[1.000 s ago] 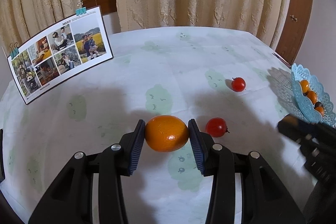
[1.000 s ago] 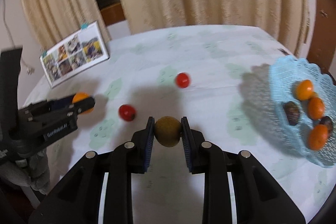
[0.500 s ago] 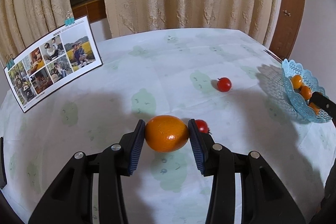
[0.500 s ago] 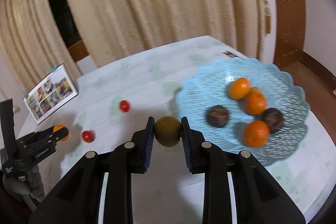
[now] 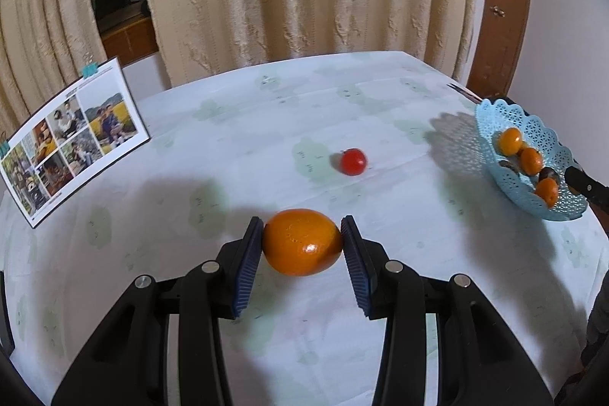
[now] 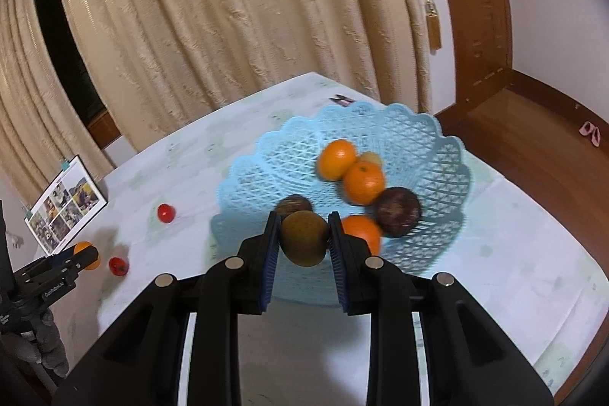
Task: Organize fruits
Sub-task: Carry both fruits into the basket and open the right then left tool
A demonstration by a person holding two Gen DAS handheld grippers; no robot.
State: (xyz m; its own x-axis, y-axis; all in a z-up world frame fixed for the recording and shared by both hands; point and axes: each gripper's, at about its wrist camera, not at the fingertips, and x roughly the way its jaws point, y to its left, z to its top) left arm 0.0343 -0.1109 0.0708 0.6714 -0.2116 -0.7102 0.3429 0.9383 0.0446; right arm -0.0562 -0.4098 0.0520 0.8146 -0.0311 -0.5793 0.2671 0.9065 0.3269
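Right claw [image 6: 303, 238] now over basket [image 6: 266, 155], three oranges [image 6: 364, 183]

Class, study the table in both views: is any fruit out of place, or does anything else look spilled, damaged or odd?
Two red tomatoes lie loose on the tablecloth, apart from the blue basket where the other fruit sits. Nothing looks spilled or damaged. The orange and the brown fruit are each held in jaws, not stray.

Left gripper [image 5: 303, 244]: tilted downward, both blue ribbed pads [image 5: 247, 267] pressed against an orange [image 5: 302, 241]. Right gripper [image 6: 303, 238]: tilted downward, jaws clamped at their narrowest on a brown kiwi [image 6: 304, 238]
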